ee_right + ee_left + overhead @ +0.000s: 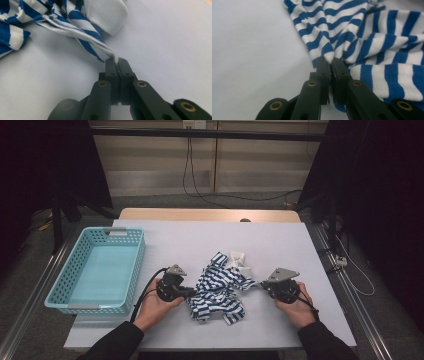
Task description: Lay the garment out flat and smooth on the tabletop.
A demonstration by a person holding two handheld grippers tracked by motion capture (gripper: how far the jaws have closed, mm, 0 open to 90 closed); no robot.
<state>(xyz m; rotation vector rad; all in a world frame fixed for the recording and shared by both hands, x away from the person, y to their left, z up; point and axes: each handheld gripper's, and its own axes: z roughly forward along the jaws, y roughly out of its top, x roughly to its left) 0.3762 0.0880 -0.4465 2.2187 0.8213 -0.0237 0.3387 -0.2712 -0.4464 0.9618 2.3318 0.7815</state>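
Nearest the person, the left gripper (192, 292) and the right gripper (263, 284) sit low over the white sheet (280, 245), each with jaws pressed together on a pinch of the striped cloth (217, 287); in the left gripper view the jaws nip a small fold at the cloth (362, 37) edge, and in the right gripper view they nip a thin drawn-out corner of the cloth (72, 27); the cloth lies crumpled between the two grippers, near the middle of the sheet, its long axis running roughly across the table from one gripper to the other; it looks light, soft and limp, likely a knit garment that will sag and bunch instead of keeping any shape, so edges, hems or corners are the sensible holds, well apart, to draw it flat; a small white piece (239, 258) lies at its far side, what it is I cannot tell; farther left stands the basket (75, 265), apart from the cloth.
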